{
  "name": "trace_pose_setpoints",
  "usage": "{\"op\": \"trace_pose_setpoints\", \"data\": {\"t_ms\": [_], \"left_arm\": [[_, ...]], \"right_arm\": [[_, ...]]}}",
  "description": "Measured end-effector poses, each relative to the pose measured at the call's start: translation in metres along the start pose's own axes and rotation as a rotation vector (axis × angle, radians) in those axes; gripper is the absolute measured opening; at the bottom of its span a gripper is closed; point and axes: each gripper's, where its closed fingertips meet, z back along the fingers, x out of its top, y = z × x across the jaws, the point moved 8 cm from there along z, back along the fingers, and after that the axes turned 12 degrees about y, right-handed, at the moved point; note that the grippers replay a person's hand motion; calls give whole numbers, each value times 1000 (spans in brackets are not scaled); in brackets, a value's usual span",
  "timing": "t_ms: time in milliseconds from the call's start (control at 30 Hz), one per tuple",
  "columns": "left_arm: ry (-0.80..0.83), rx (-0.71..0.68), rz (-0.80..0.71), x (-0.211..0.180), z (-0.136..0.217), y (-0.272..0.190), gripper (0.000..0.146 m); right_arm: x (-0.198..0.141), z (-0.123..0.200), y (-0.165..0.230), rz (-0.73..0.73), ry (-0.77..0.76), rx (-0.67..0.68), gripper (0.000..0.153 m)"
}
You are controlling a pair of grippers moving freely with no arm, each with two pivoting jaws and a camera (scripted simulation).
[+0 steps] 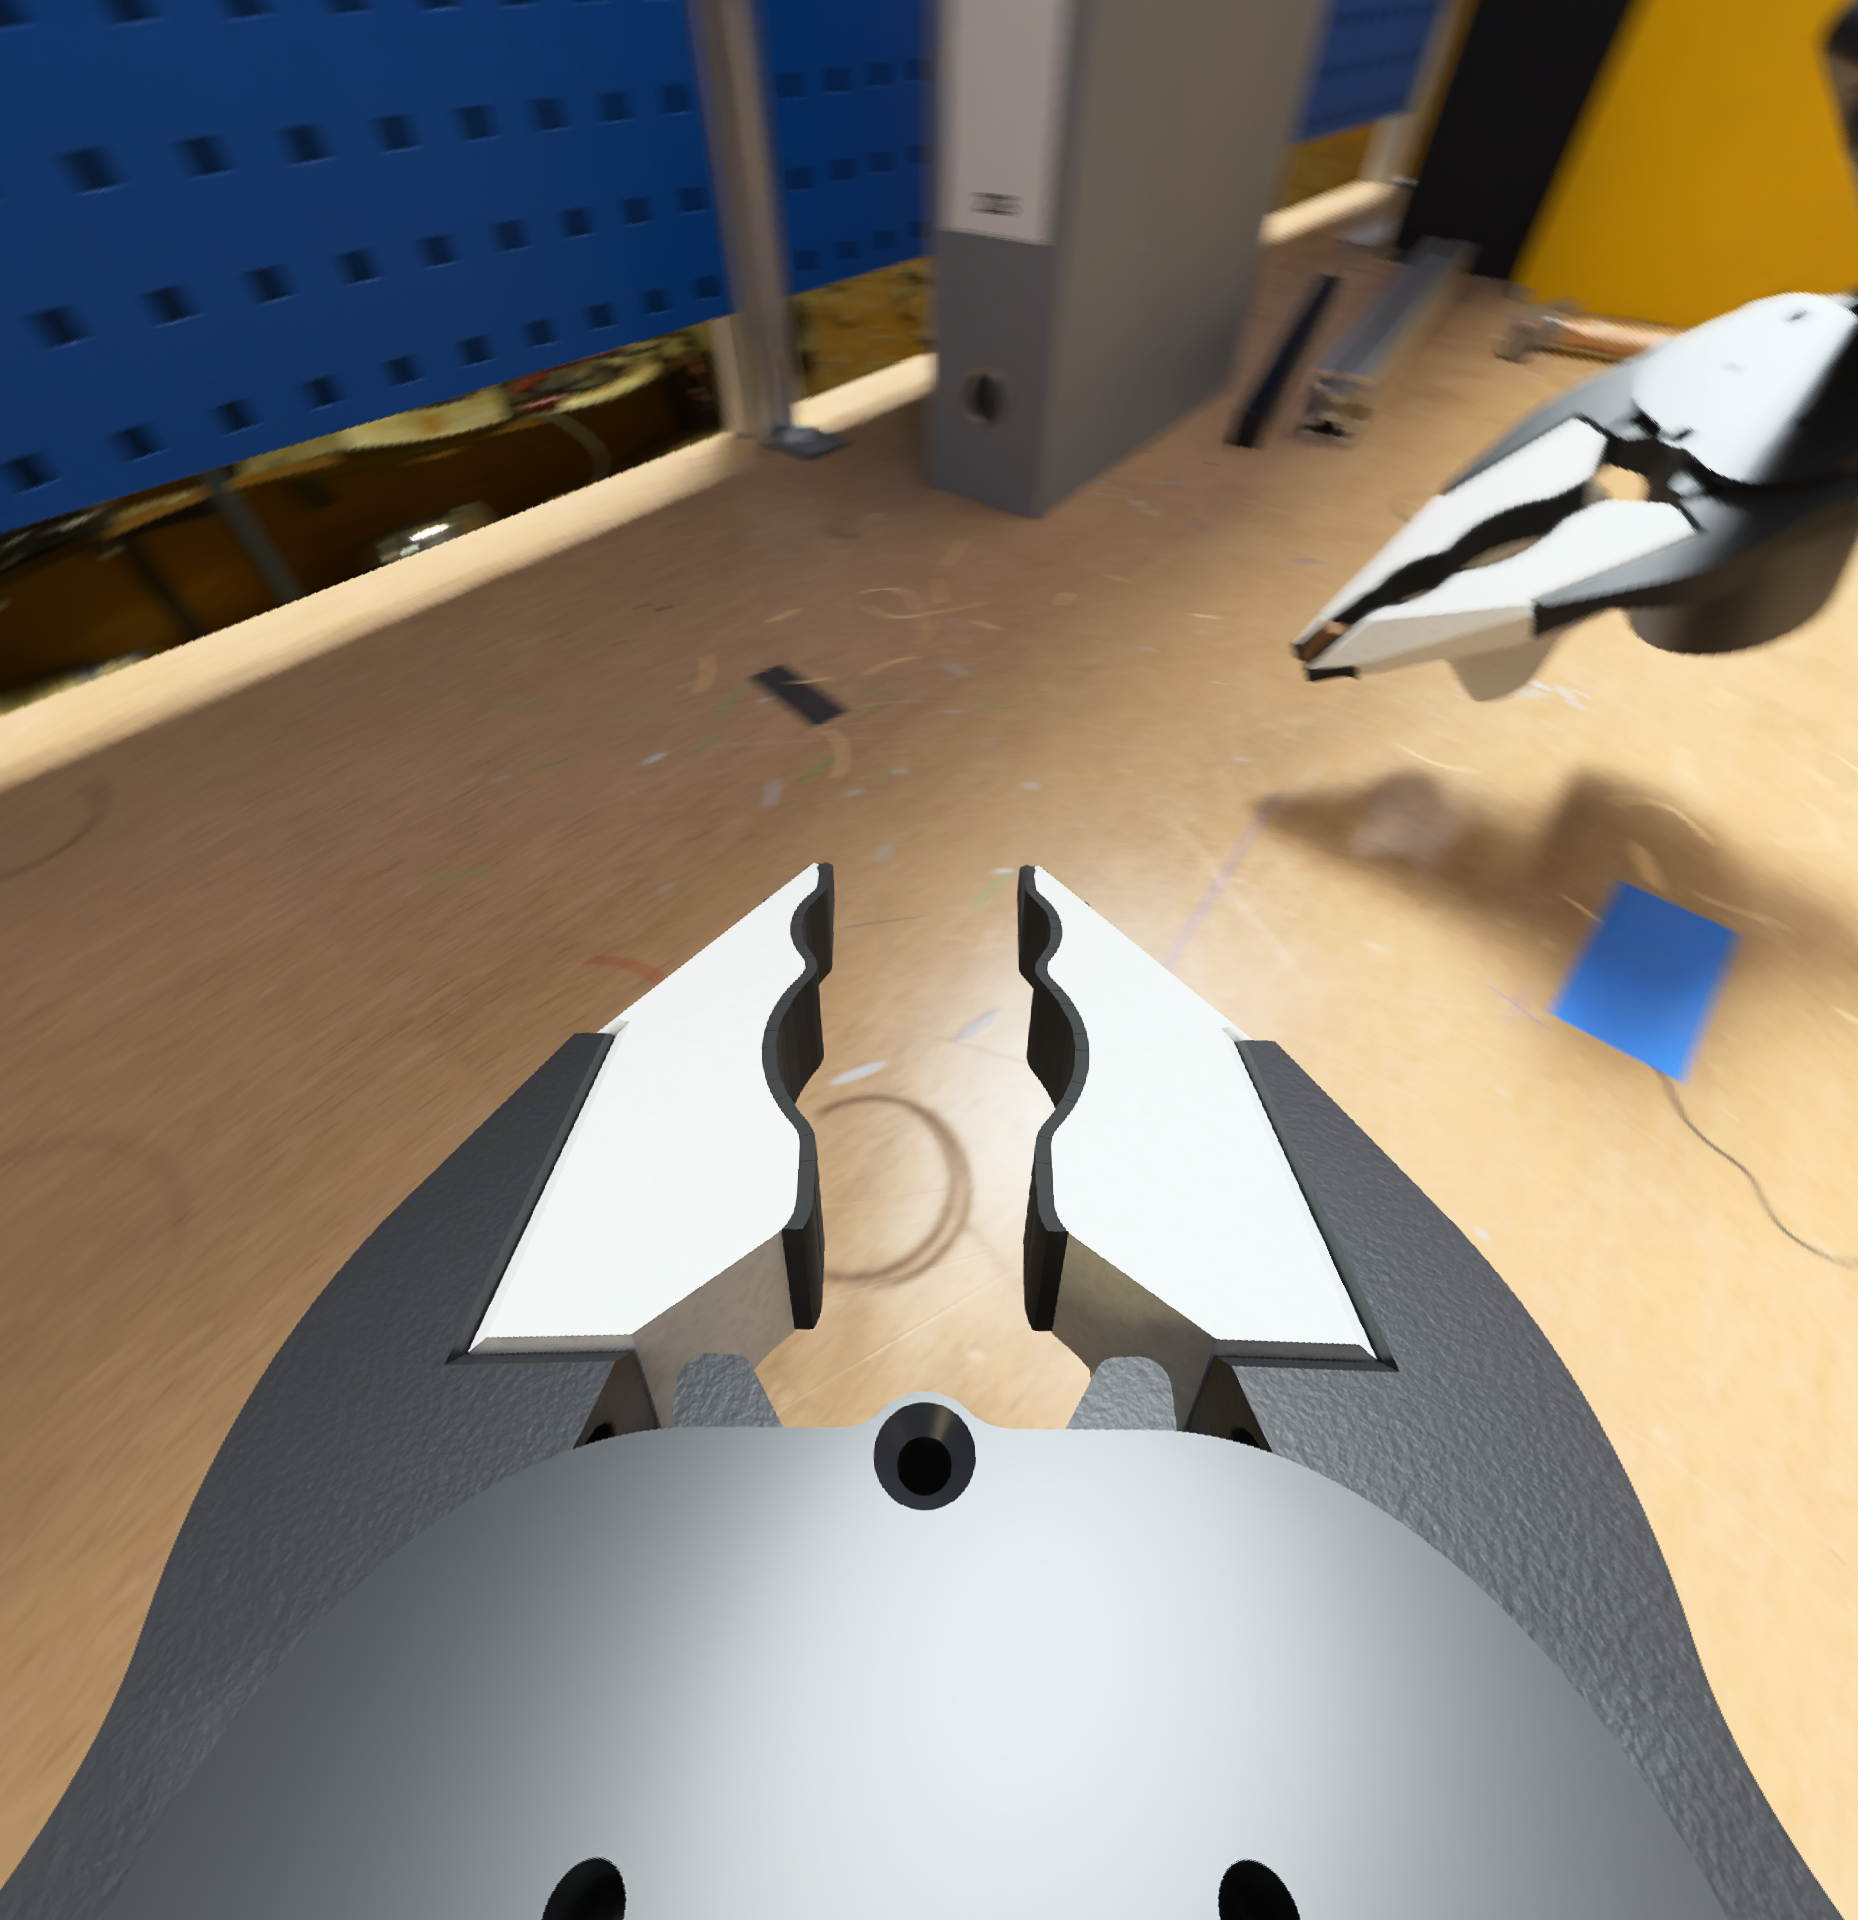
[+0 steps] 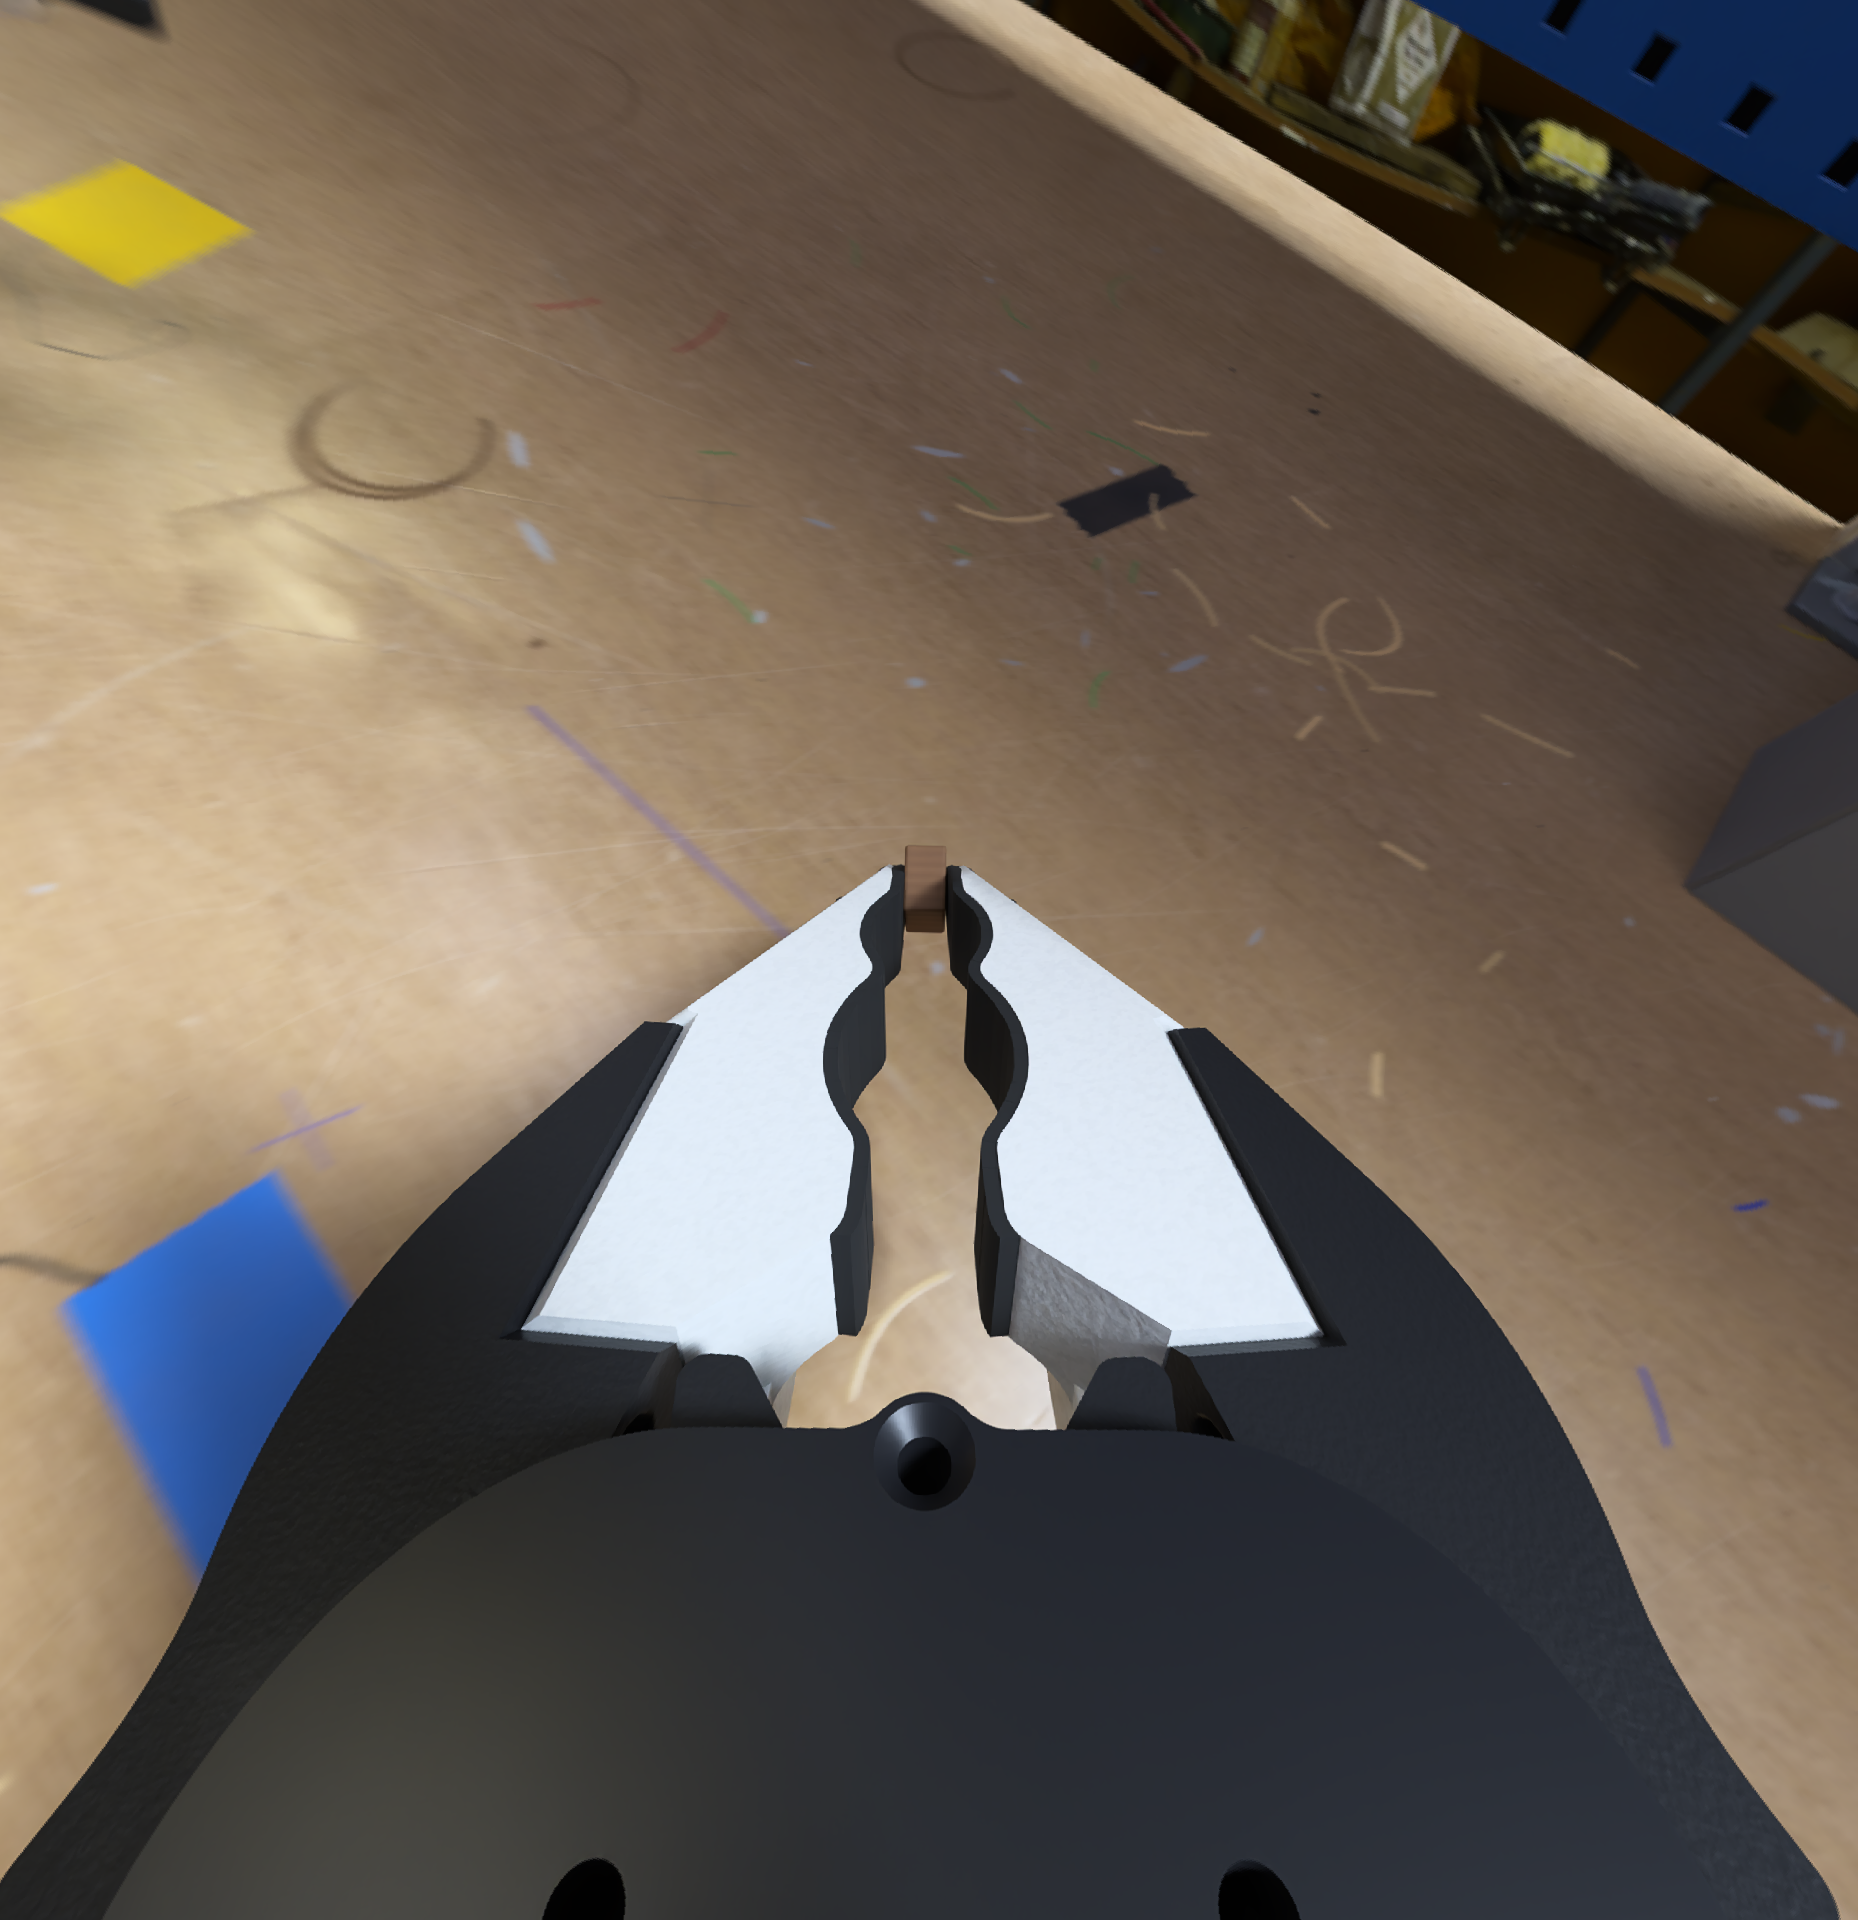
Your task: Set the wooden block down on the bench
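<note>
A small brown wooden block (image 2: 925, 888) is pinched between the tips of my right gripper (image 2: 925, 883), which is shut on it and holds it above the scratched wooden bench (image 2: 696, 623). In the left wrist view the right gripper (image 1: 1320, 649) hangs in the air at the upper right, the block (image 1: 1320, 642) showing at its tips, with its shadow on the bench below. My left gripper (image 1: 923, 883) is open and empty, low over the bench (image 1: 489, 883).
A blue patch (image 1: 1644, 977) lies on the bench under the right gripper, also in the right wrist view (image 2: 198, 1340). A yellow patch (image 2: 120, 220), a black tape strip (image 1: 797, 694), a grey box (image 1: 1050, 312), metal rails (image 1: 1351, 343) and a blue pegboard (image 1: 333, 208) stand around.
</note>
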Motion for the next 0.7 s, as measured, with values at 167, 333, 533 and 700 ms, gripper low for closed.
{"op": "trace_pose_setpoints", "data": {"t_ms": [167, 333, 533, 700], "left_arm": [[11, 144, 154, -10, 8, 42, 46], [96, 258, 186, -24, 5, 64, 56], [179, 292, 283, -40, -4, 84, 75], [256, 372, 335, -53, -13, 103, 95]], "right_arm": [[25, -43, -36, 10, 63, -93, 7], [30, -91, -68, -20, 192, -105, 7], [21, -83, -75, -64, 189, -117, 47], [8, -52, -83, -178, 81, -90, 70]]}}
